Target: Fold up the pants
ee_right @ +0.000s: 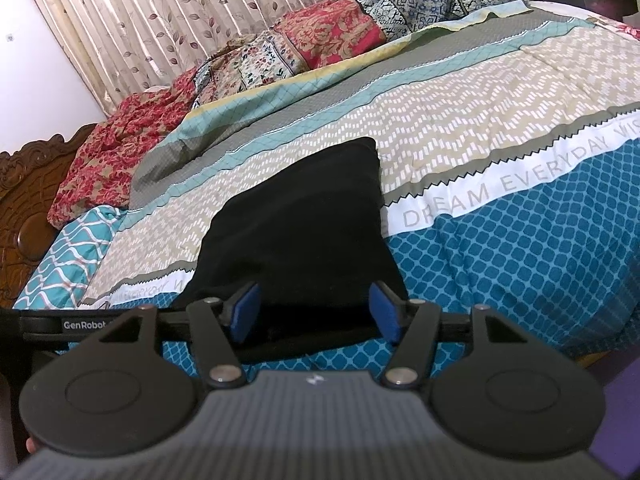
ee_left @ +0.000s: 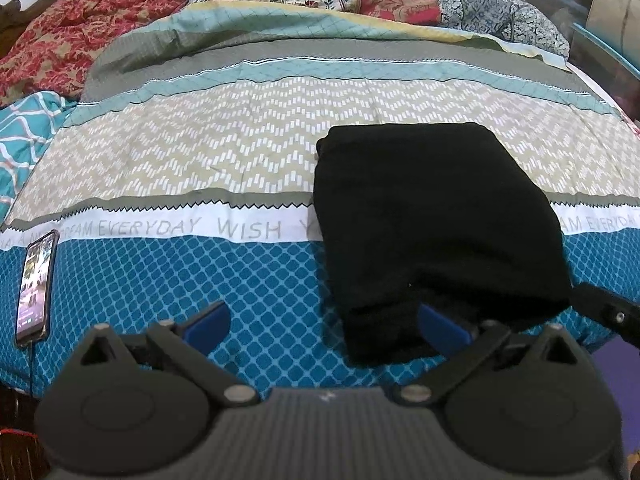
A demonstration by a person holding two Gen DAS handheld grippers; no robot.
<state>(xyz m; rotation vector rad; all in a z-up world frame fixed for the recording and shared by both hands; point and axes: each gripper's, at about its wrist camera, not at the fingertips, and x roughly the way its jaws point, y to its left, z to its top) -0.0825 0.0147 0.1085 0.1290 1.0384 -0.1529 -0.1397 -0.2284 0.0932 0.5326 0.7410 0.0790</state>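
Pants [ee_left: 432,236] sit folded into a black block on the bed [ee_left: 240,148]; both hand-held grippers [ee_left: 324,320] [ee_right: 316,308] gape apart. Only left view catches a phone [ee_left: 36,286].

**Legible text on the bedspread and gripper**

White band of the bedspread [ee_left: 256,229], left wrist view, centre: "EVERYDAY WISH", the rest hidden or cut off. Same band, right wrist view, right of frame: "DREAM EVERYDAY". Black gripper bar [ee_right: 86,325], lower left of that view: "GenRobot".
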